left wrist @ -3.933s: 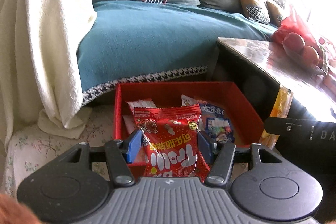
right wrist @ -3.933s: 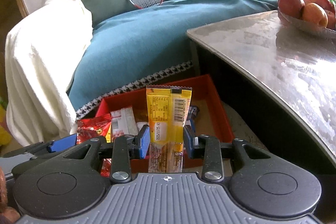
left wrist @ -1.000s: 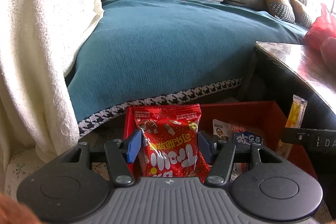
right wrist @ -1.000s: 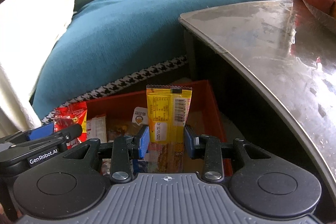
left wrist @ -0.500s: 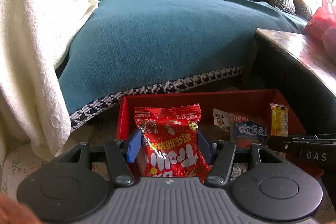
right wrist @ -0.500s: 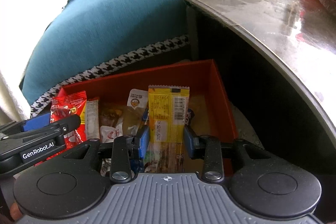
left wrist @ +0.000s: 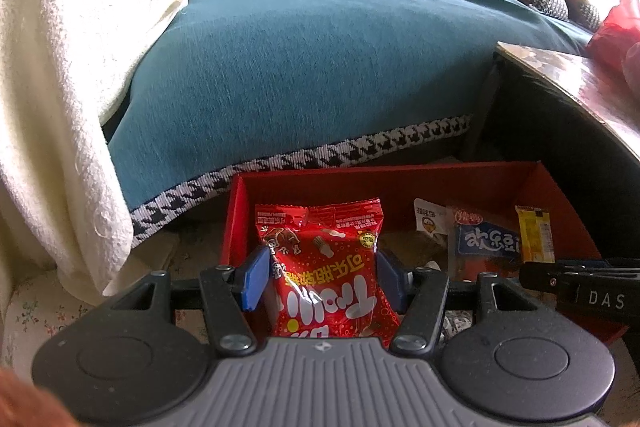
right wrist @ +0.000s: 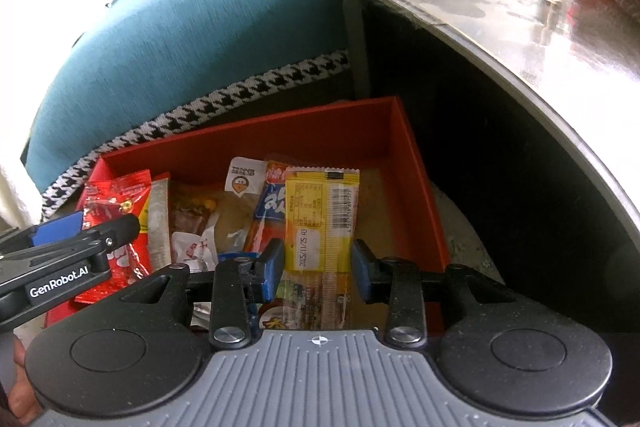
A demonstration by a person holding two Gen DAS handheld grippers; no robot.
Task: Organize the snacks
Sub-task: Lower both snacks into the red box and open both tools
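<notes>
so, left wrist view: left gripper (left wrist: 320, 277) is clamped on the red gummy bag (left wrist: 326, 275), both blue pads pressing its sides, bag held upright over the near-left end of the red box (left wrist: 384, 183). box sits on the floor between the sofa's teal cover (left wrist: 304, 67) and the dark table (left wrist: 576, 83). already lying inside: a white sachet (left wrist: 428, 225), a blue packet (left wrist: 486, 239) and a yellow bar (left wrist: 534, 235) at the right end. right wrist view: right gripper (right wrist: 318, 269) has the yellow bar (right wrist: 320, 227) between its pads, barcode side up, low over the box (right wrist: 416, 187) floor on the right side; pads look to be touching the wrapper, so i read it as gripped, if lightly. several snacks are piled in the box's left half, right half mostly bare. my read: most of the sorting is done, two packets left to let go, the yellow one about placed, the red one not yet down. can't tell whether more snacks wait outside the box.
</notes>
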